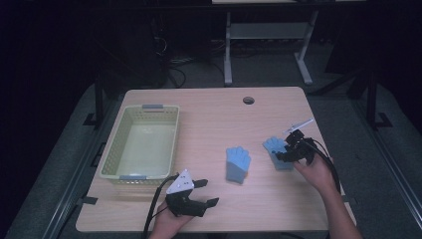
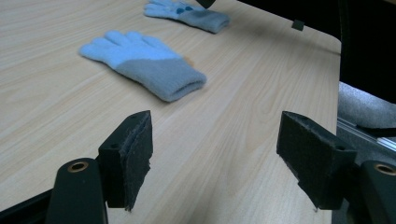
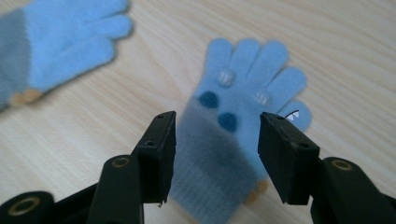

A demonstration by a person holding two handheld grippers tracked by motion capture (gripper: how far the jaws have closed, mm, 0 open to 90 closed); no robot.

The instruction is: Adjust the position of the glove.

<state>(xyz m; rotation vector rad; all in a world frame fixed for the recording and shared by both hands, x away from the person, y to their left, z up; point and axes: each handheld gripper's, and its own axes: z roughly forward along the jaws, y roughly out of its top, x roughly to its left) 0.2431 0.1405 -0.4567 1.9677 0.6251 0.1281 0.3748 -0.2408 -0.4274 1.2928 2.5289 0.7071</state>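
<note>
The right tool (image 1: 288, 147) hangs over the dotted glove (image 3: 243, 116), which lies flat on the worktop (image 1: 214, 119), fingers pointing away from the tool and its grey cuff nearest the tool's body. Its jaws stand partly open, one to each side of the cuff band, with nothing pinched between them; whether the pads touch the knit cannot be told from the right gripper view. The step in hand looks like the approach for a pick-up of this glove. The plain glove (image 2: 142, 63) lies just ahead of the left tool (image 1: 205, 192), to that tool's left, cuff turned toward it and well apart from its pads. The left tool is held wide open above bare wood, holding nothing. Beyond the left tool, off to its far side, stands a pale green basket (image 1: 113, 149), probably where the gloves are meant to go. The next move likely calls for the right tool to sink until both pads straddle the cuff, then close firmly enough to gather the soft fabric before any lift.
</note>
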